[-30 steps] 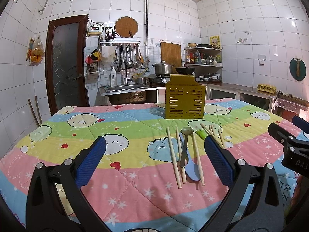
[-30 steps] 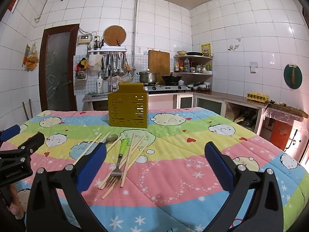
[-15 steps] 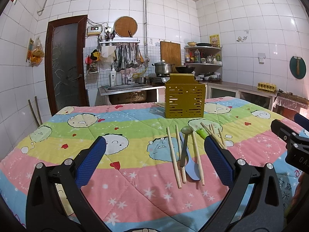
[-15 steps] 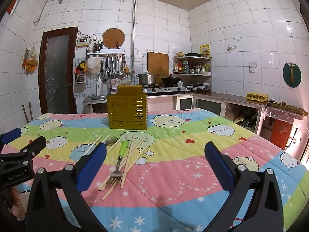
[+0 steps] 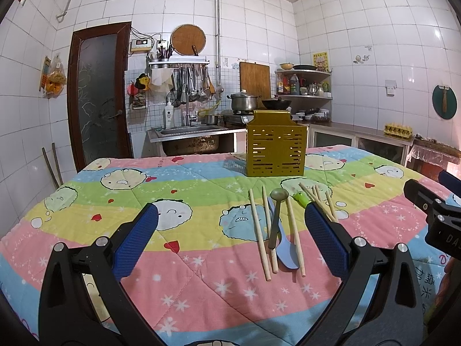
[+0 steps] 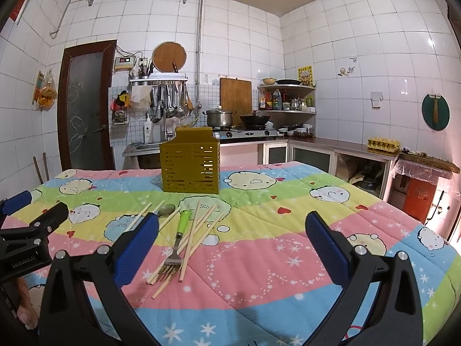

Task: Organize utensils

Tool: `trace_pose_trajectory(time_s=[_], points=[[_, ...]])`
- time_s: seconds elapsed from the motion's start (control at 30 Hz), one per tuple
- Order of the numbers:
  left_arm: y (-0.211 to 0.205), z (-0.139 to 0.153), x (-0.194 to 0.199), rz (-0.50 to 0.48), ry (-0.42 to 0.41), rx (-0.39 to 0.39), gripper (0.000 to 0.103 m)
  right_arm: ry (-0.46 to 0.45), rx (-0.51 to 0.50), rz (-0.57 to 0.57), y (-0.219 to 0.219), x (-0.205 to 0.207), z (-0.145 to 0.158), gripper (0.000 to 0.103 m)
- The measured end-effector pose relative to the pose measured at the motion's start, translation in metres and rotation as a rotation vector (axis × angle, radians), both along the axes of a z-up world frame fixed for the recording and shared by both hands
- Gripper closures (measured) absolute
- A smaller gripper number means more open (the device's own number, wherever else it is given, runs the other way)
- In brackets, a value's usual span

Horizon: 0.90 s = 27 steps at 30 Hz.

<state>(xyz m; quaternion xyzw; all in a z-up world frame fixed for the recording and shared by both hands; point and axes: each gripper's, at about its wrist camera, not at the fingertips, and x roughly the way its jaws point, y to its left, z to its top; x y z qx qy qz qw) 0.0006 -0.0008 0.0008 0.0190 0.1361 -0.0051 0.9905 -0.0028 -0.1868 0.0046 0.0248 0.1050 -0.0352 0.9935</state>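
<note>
Left wrist view: the left claw (image 5: 230,230) hangs wide apart above the surface (image 5: 201,288), which is covered by a striped cartoon quilt, and holds nothing. Ahead of it and to its right lie several wooden chopsticks (image 5: 259,227), a blue spoon (image 5: 283,248) and a grey-green spoon (image 5: 275,216) that rests across the blue one, its bowl pointing away. The green handle of a fork (image 5: 301,199) shows just past the right finger pad (image 5: 325,239). Farther back stands a yellow slotted utensil holder (image 5: 275,150), upright and well apart from the loose pieces.

In the right wrist view, the right claw (image 6: 230,230) is also spread wide and holds nothing. The fork lies with its tines toward the camera among crossed chopsticks, close to the left finger pad (image 6: 135,248). The holder stands behind them.
</note>
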Motion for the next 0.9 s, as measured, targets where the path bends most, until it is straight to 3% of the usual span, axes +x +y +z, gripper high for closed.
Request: trace_pose_trajectory(time_s=[0.9], points=[[0.0068,0.0003,-0.0018,0.005,0.005,-0.022,0.005,0.005,-0.036,0.000,0.0047,0.0045,-0.0023,0.004]])
